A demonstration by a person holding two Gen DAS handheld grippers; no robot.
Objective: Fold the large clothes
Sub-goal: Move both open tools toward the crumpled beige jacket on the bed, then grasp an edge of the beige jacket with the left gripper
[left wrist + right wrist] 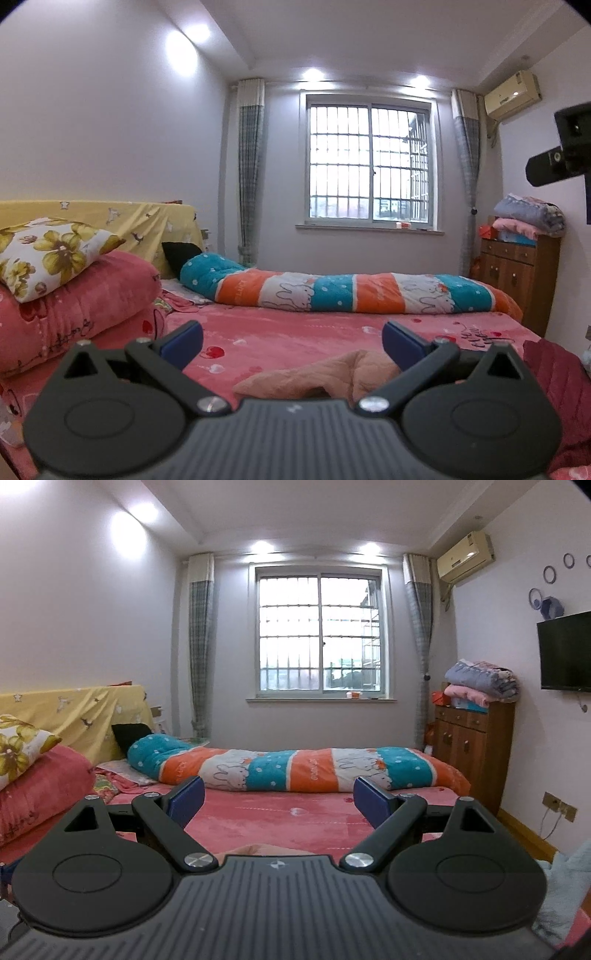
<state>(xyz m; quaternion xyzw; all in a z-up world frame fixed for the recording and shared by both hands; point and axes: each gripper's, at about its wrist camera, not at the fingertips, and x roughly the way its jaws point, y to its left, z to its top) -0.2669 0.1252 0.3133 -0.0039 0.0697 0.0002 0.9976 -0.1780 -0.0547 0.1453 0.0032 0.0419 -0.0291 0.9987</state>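
Both tongs gape wide and empty: left gripper (291, 341) hovers just above the crumpled pink garment (332, 376), nearer it than right gripper (277, 798).

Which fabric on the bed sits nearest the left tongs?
The crumpled peach-pink garment, lying just below the open left tongs; the striped rabbit quilt lies far back by the window wall.

Ahead of both wide-spread claws, the pink fleece bed cover (295, 823) lies flat and bare across its middle, giving open passage. A crumpled peach-pink garment (332, 376) sits low just under the left claw (291, 345). The rolled teal, orange and white rabbit-print quilt (303, 768) bars the far edge. Stacked pink folded bedding (74, 306) with a floral pillow (51, 251) blocks the left side. A dark red quilted cloth (554, 373) lies at the right.
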